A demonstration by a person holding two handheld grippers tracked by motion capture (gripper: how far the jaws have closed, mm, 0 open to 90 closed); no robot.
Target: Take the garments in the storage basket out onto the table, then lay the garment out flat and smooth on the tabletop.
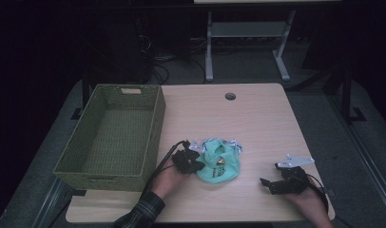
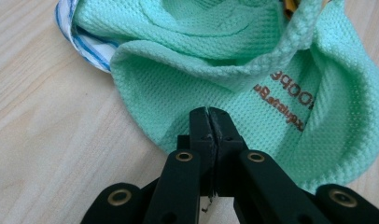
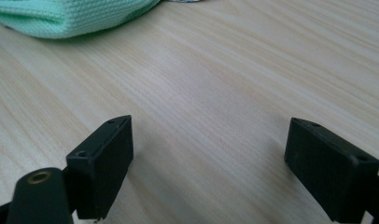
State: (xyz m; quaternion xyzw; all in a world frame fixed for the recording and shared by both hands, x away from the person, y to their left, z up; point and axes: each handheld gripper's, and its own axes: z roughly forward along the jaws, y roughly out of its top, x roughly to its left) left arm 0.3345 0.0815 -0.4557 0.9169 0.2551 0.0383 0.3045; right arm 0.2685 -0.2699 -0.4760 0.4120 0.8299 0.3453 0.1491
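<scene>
The mint mesh-knit garment [image 1: 219,166] lies crumpled on the pale wood-grain table [image 1: 257,123], right of the woven green basket [image 1: 110,137]. The left gripper [image 2: 209,112] pinches its edge, jaws pressed together. The right gripper [image 3: 208,149], jaws spread, rests over bare tabletop well right of the garment.

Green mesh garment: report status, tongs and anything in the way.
Left tongs shut on green mesh garment edge. Right tongs open over bare table. Wicker basket empty, path clear.
</scene>
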